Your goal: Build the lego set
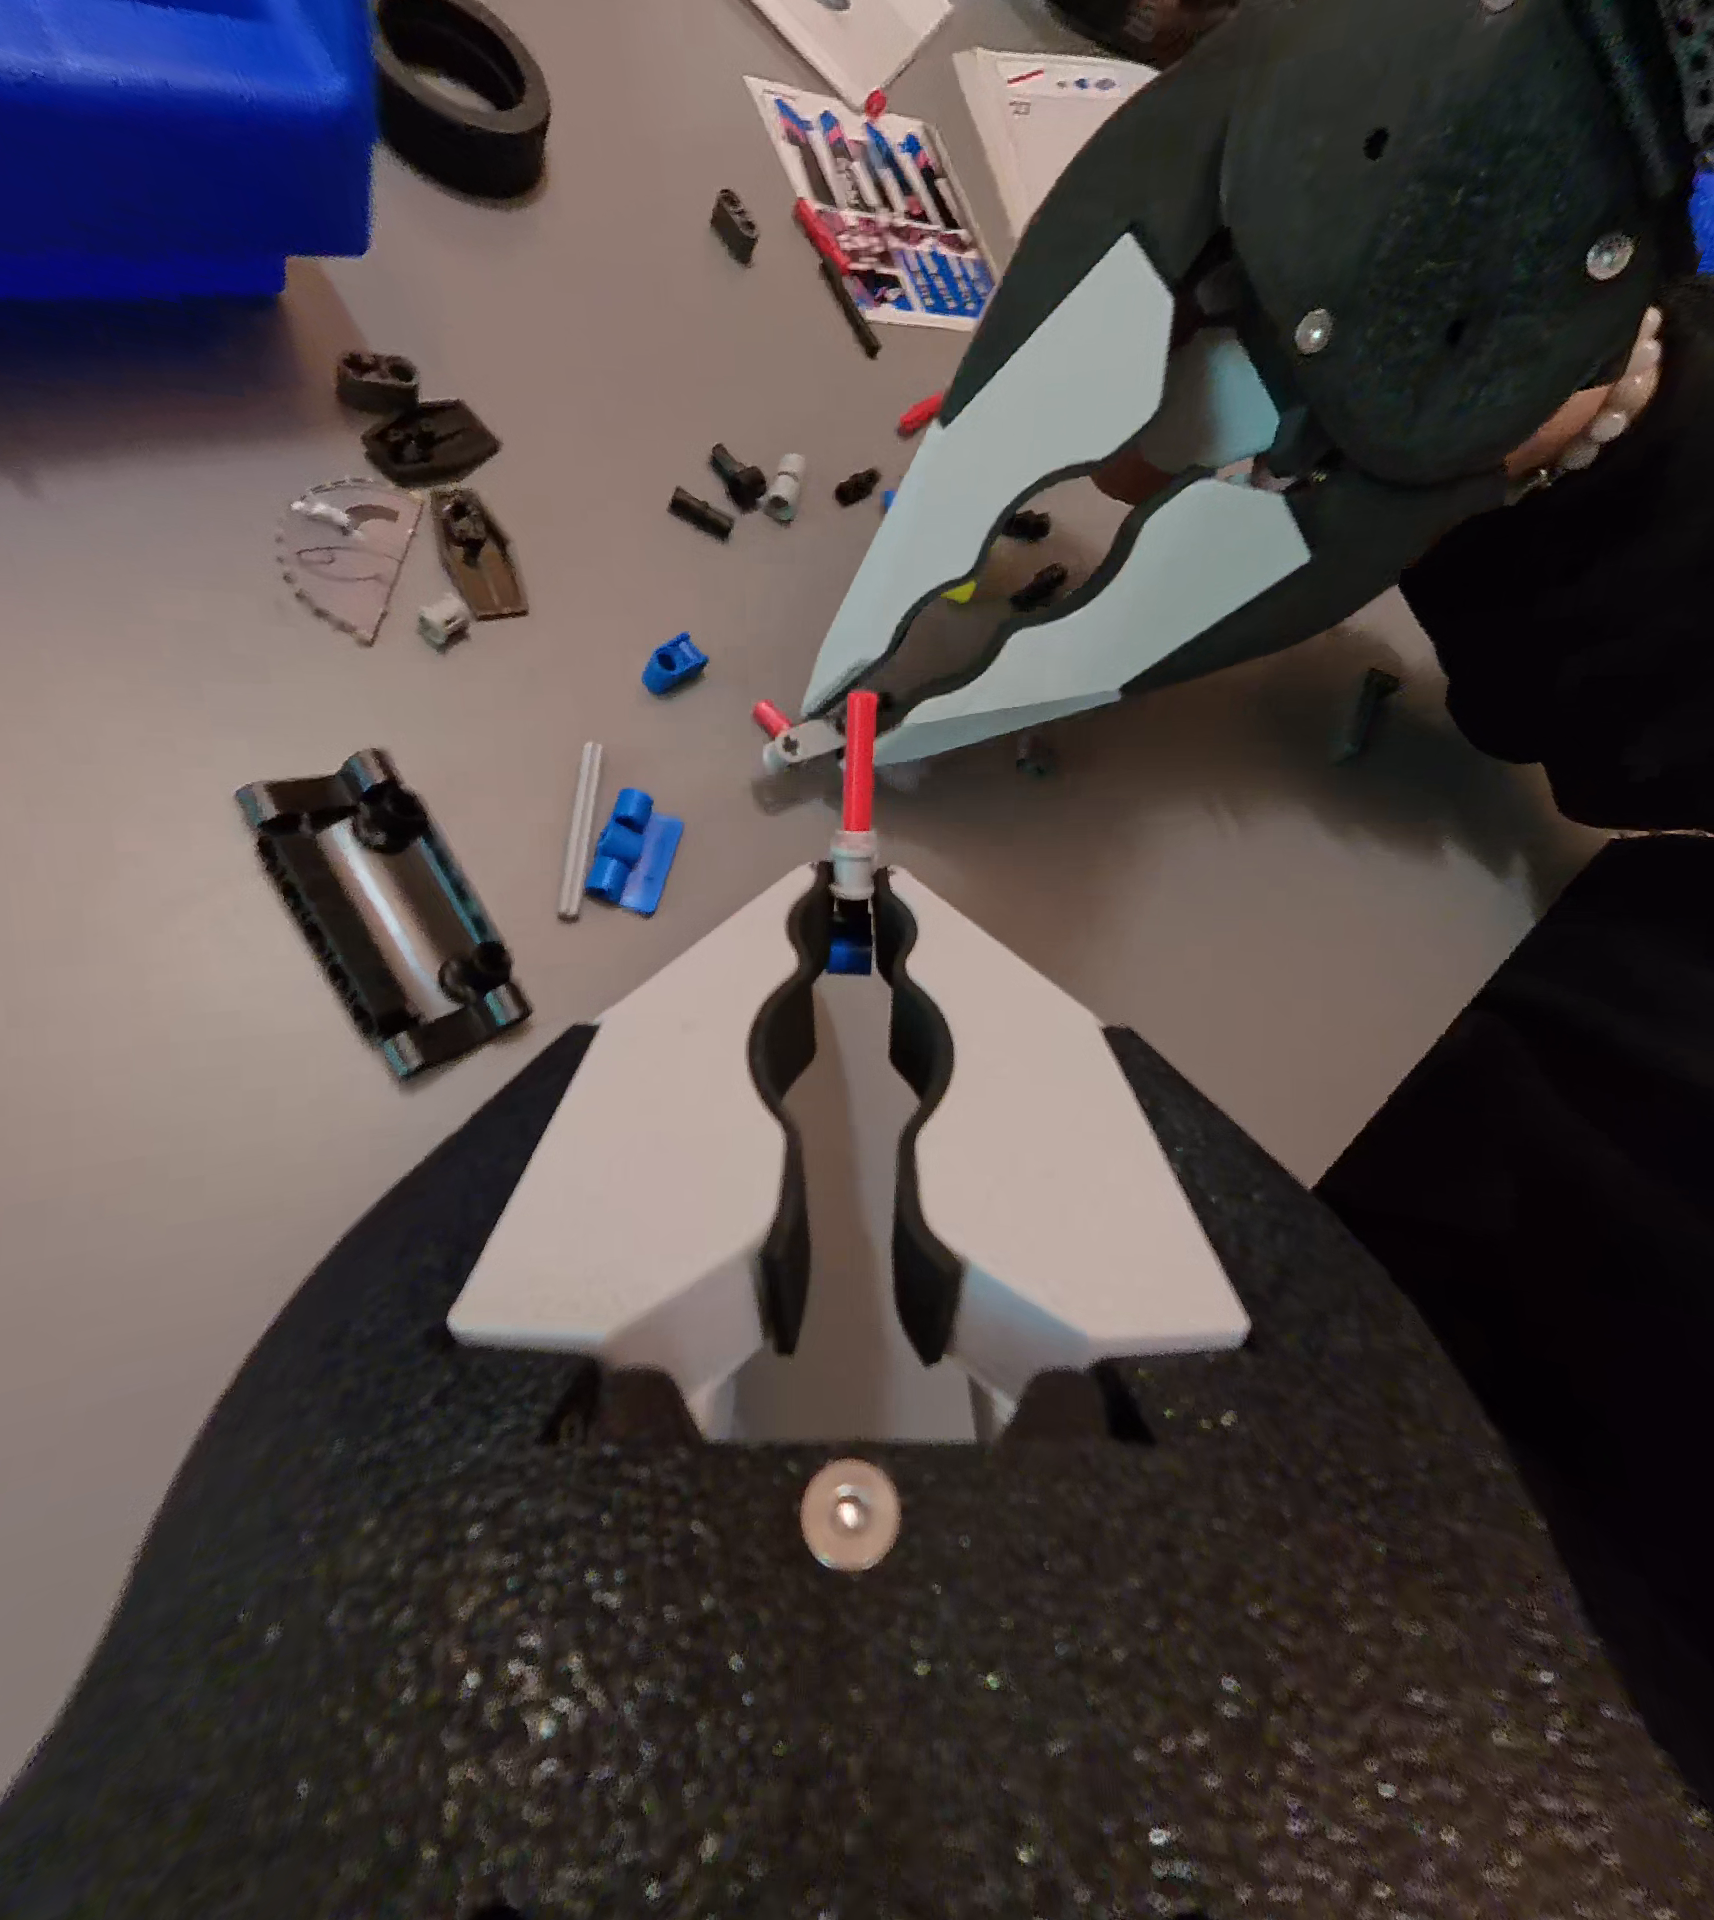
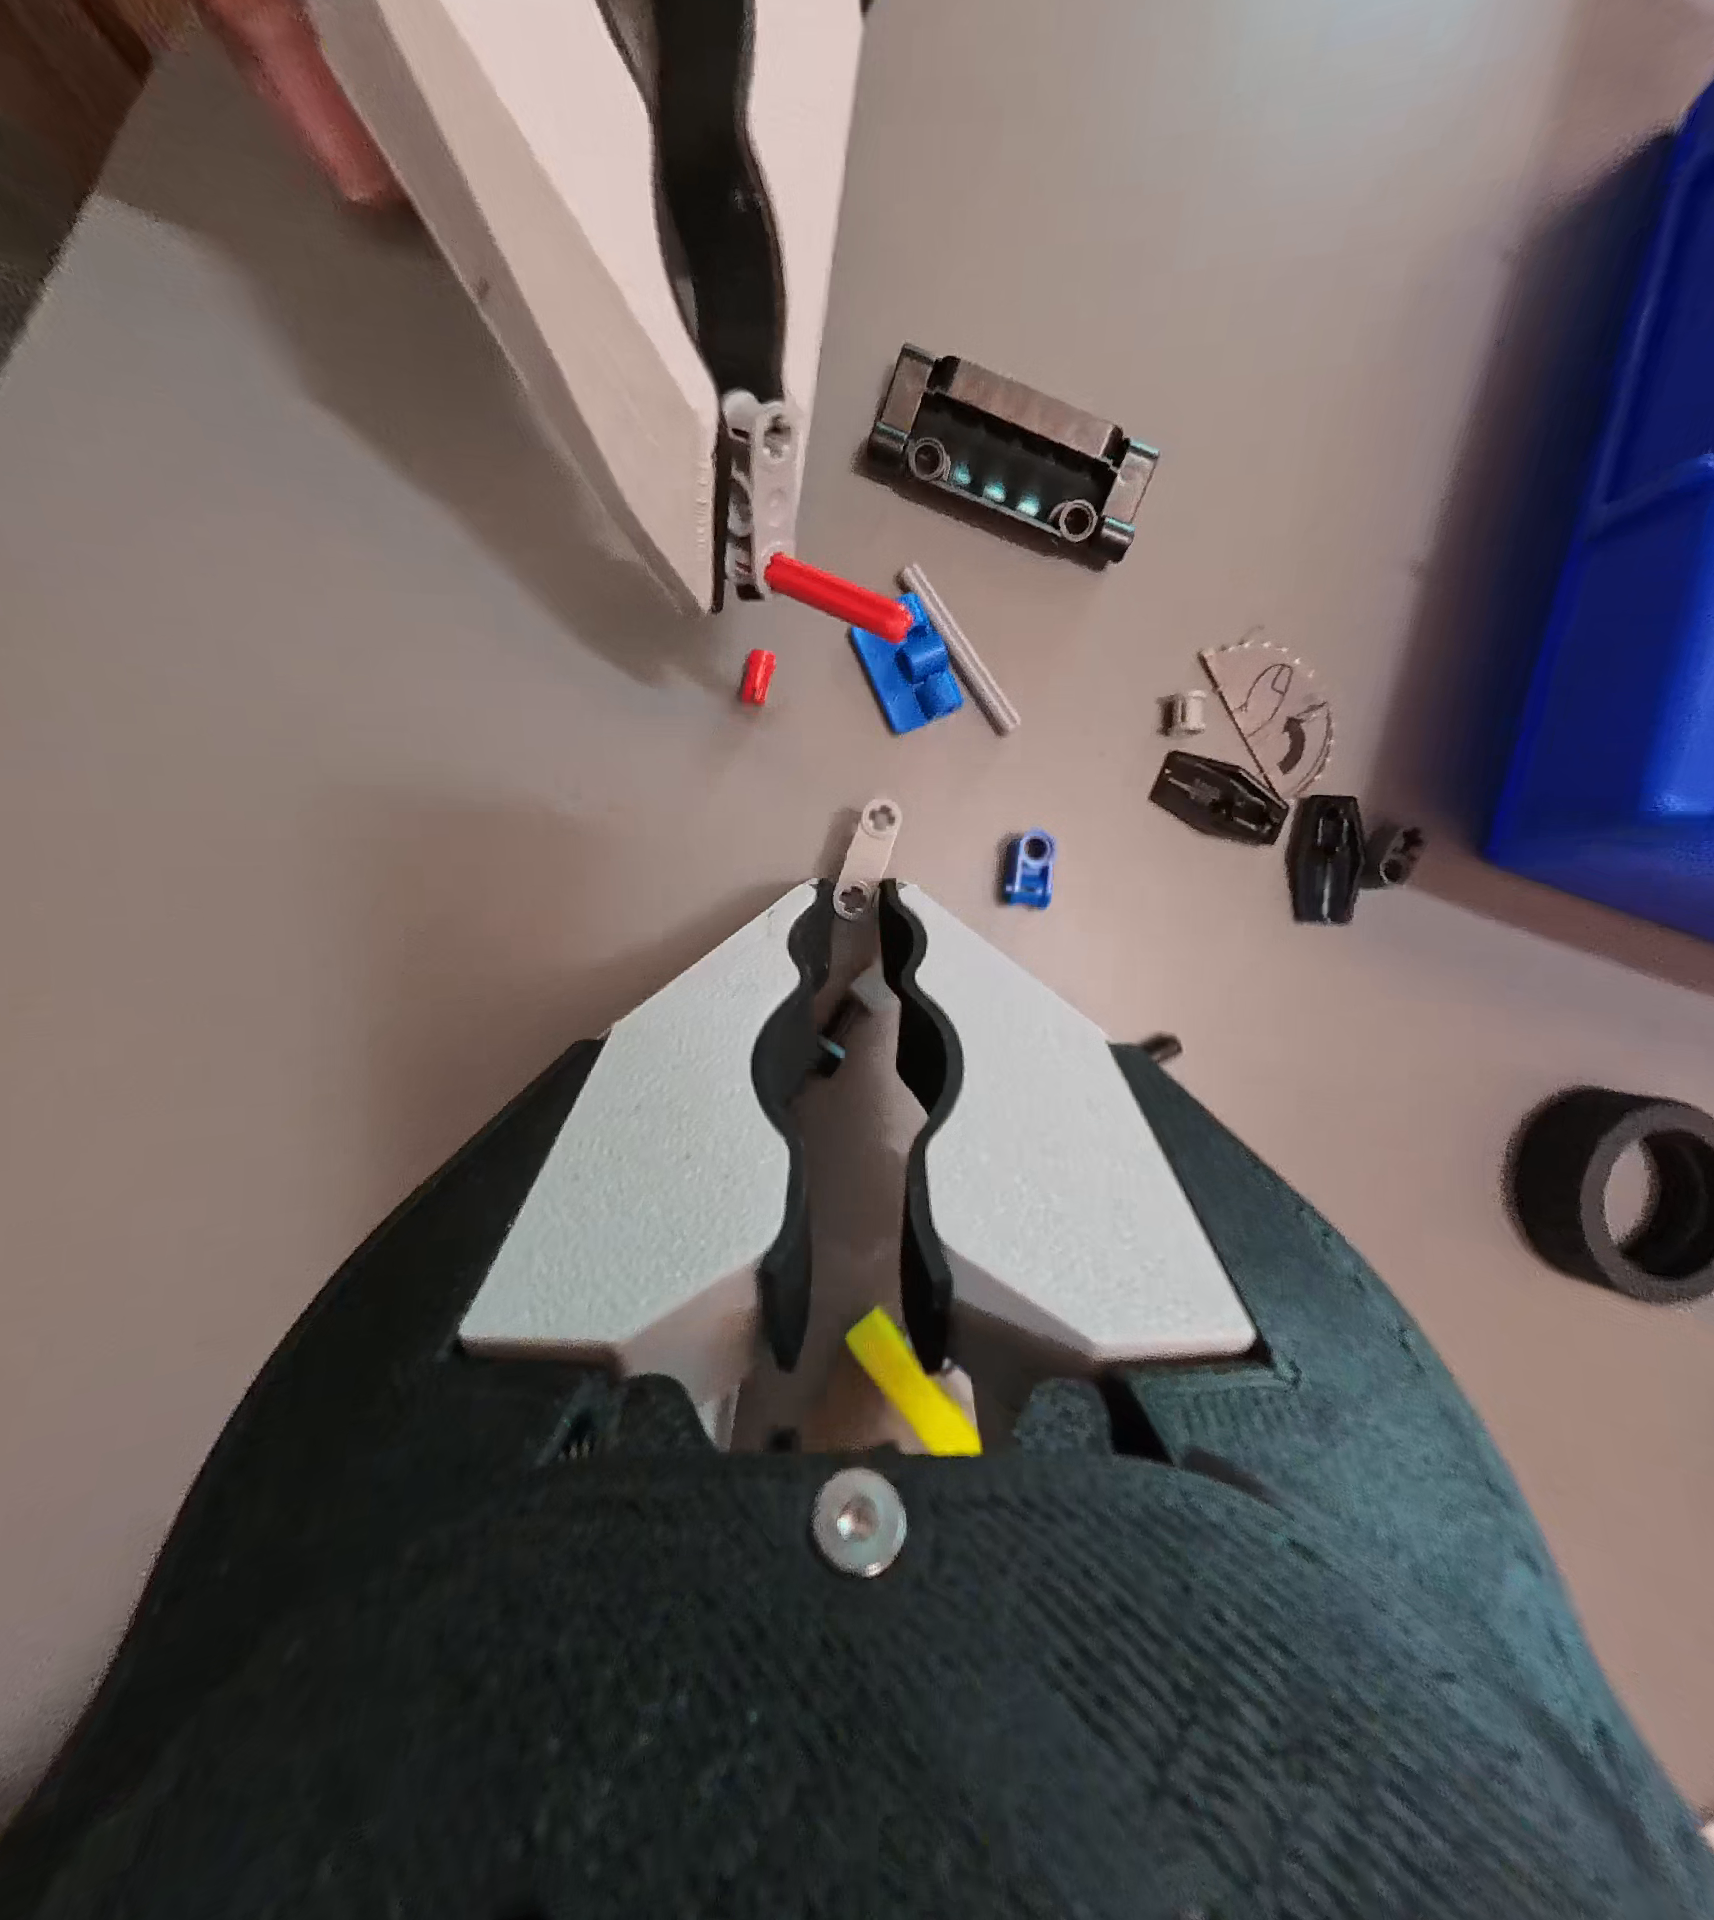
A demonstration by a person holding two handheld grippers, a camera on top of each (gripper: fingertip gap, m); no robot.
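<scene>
My left gripper (image 1: 851, 883) is shut on a small grey liftarm assembly (image 1: 851, 868) with a red axle (image 1: 859, 758) sticking out of it; the same assembly (image 2: 761, 488) and red axle (image 2: 837, 606) show in the right wrist view. My right gripper (image 2: 858, 894) is shut on a thin grey liftarm (image 2: 868, 857), which also shows in the left wrist view (image 1: 803, 746), just beyond the red axle's tip. A short red piece (image 1: 770, 715) lies on the table by the right gripper's tip.
Loose parts lie on the grey table: a black panel frame (image 1: 380, 909), blue pieces (image 1: 635, 852), a grey axle (image 1: 580, 829), a blue connector (image 1: 674, 663), black connectors (image 1: 733, 488), a black tyre (image 1: 463, 94). A blue bin (image 1: 105, 135) and a sticker sheet (image 1: 879, 197) lie further off. My hands' fingertips stand some 5 cm from each other.
</scene>
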